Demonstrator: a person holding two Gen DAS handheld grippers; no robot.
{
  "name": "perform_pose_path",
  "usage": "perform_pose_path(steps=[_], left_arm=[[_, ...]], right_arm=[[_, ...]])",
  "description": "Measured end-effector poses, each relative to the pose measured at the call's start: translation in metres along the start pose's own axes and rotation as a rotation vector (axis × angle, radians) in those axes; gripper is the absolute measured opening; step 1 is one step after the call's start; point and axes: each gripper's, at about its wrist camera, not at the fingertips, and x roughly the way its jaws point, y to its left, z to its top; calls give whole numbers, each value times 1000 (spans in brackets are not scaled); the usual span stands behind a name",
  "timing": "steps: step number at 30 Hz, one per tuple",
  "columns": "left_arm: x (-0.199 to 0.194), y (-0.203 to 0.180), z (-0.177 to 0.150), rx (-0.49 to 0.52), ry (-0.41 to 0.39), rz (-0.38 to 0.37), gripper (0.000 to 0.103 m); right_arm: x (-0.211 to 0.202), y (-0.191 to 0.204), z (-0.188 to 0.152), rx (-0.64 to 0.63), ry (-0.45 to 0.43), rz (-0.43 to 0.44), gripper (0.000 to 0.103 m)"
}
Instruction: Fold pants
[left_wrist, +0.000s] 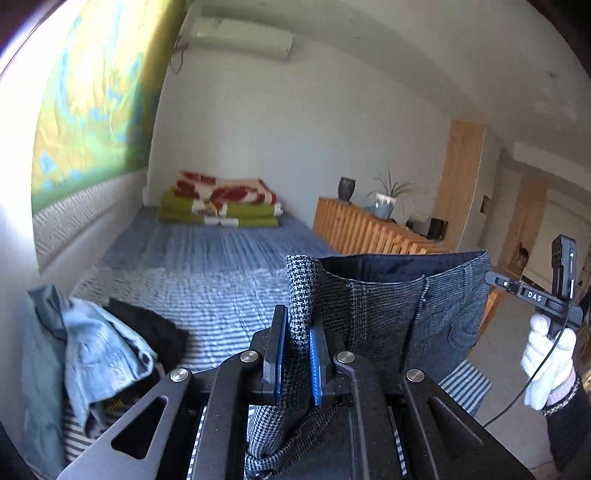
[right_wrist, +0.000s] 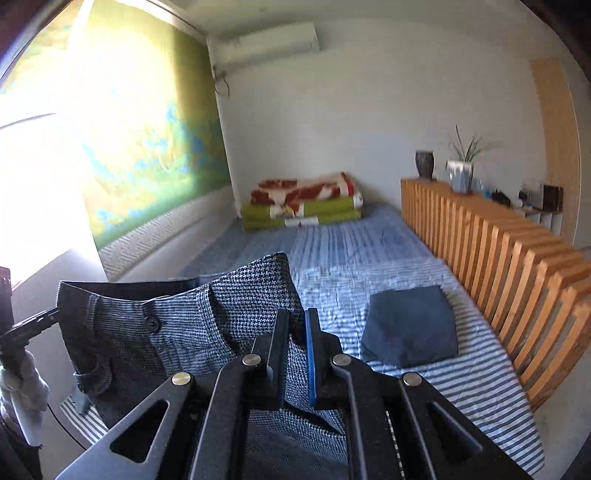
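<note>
Pants (left_wrist: 388, 314): grey houndstooth, waistband uppermost, held in the air above the bed (left_wrist: 207, 266), stretched between my two hand-held grippers.

My left hand-held gripper (left_wrist: 297, 354): jaws closed on one waistband corner, cloth bunched between the blue pads.

My right hand-held gripper (right_wrist: 297, 350): jaws closed on the opposite waistband corner; both tools point slightly downward toward the bed. My white-gloved right hand (left_wrist: 550, 354) shows on its handle in the left wrist view.

Bed: blue-and-white striped cover, running to the far wall.

On the bed: one folded dark blue garment (right_wrist: 410, 325) near the wooden slatted divider (right_wrist: 498, 258); a heap of pale denim and black clothes (left_wrist: 92, 350) by the window-side edge; folded green and red blankets (right_wrist: 303, 206) at the far end.

Room: white walls, air conditioner (right_wrist: 273, 42) high up, green-patterned curtain (right_wrist: 155, 140), potted plant (right_wrist: 461, 166) and dark vase (right_wrist: 424, 164) on the divider.
</note>
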Motion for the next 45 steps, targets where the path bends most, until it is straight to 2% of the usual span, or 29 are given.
perform_pose_path(steps=[2, 6, 12, 15, 18, 19, 21, 23, 24, 25, 26, 27, 29, 33, 35, 37, 39, 42, 45], left_arm=[[-27, -4, 1, 19, -31, 12, 11], [-53, -2, 7, 23, -59, 14, 11], [-32, 21, 11, -18, -22, 19, 11], [8, 41, 6, -43, 28, 41, 11], [64, 74, -4, -99, 101, 67, 10], [93, 90, -10, -118, 134, 100, 4], [142, 116, -19, -121, 193, 163, 4], [195, 143, -31, -132, 272, 190, 6], [219, 156, -37, -151, 315, 236, 7], [239, 169, -47, -180, 354, 288, 5], [255, 183, -57, -218, 391, 289, 5], [262, 191, -63, -249, 402, 276, 5], [264, 201, -80, -288, 410, 258, 10], [254, 195, -103, -227, 465, 225, 16], [234, 188, -115, -184, 466, 195, 33], [207, 182, -135, -184, 480, 163, 44], [182, 174, -156, -167, 499, 144, 45], [153, 161, -193, -157, 562, 132, 45], [128, 155, -240, -182, 638, 156, 50]], right_arm=[[-23, 11, 1, -14, -31, -2, 7], [-48, 27, 1, -52, -85, -8, 7], [-41, 41, 0, -87, -91, -11, 7], [-11, 38, -2, -78, -40, -26, 7], [41, 28, -9, -45, 42, -38, 7], [68, 25, -14, -41, 77, -50, 7], [110, 20, -21, -27, 131, -56, 7], [171, 17, -32, -49, 237, -15, 9], [191, 16, -37, -56, 273, -13, 11], [221, 11, -44, -55, 325, -49, 13], [241, 5, -52, -31, 358, -67, 14], [258, -4, -60, 5, 399, -49, 14], [273, -16, -73, 48, 449, -34, 14], [266, -36, -101, 46, 515, -59, 14], [248, -50, -110, 69, 531, -51, 15], [228, -62, -119, 91, 537, -55, 17], [197, -72, -136, 122, 545, -66, 22], [160, -80, -162, 147, 561, -74, 22], [134, -78, -187, 138, 564, -107, 22]])
